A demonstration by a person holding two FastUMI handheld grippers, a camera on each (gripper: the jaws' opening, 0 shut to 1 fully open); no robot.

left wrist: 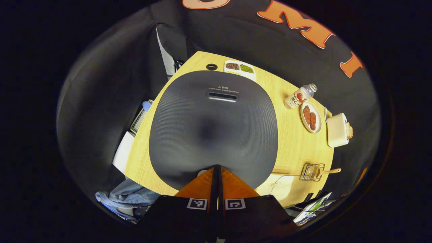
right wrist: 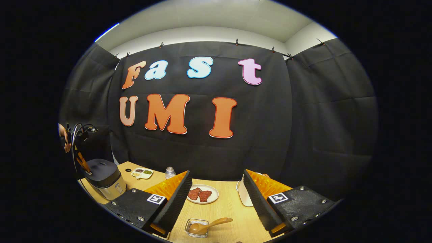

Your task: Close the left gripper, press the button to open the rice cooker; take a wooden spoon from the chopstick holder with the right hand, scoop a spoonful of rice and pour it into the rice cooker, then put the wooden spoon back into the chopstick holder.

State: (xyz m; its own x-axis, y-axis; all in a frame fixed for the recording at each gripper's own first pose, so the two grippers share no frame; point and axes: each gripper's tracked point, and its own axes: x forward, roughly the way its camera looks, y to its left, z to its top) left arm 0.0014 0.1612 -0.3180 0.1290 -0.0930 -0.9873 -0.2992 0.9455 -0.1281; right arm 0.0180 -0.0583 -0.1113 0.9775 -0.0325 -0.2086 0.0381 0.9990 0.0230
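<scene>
Two fingers of the left gripper (left wrist: pixel 217 167) were pressed together with no gap, their tips at the lower centre of the left gripper view, at the near edge of the rice cooker (left wrist: pixel 214 126); whether they touched it could not be told. The cooker's dark ribbed lid lay shut and took up the middle of the frame, its steam vent (left wrist: pixel 222 97) toward the upper centre. At the lower right of that view stood the wire chopstick holder (left wrist: pixel 311 172) with the wooden spoon (left wrist: pixel 329 171) lying in it, handle pointing right. Above it, at the right edge, sat a white container (left wrist: pixel 336 130), then a plate of red-brown food (left wrist: pixel 311 117) and a bottle (left wrist: pixel 300 96) lying on its side. A divided dish of grains (left wrist: pixel 240 69) sat at the top of the wooden table (left wrist: pixel 290 141).

The right gripper (right wrist: pixel 216 189) was spread wide and empty, one finger at the lower left and one at the lower right of the right gripper view. Between them, at the bottom centre, sat the chopstick holder (right wrist: pixel 197 228) with the wooden spoon (right wrist: pixel 209 225), bowl down inside it. The plate (right wrist: pixel 202 194) lay just beyond. At the far left stood the rice cooker (right wrist: pixel 103 177), with the left gripper (right wrist: pixel 82 163) above its lid and a hand (right wrist: pixel 64 138) holding it.
</scene>
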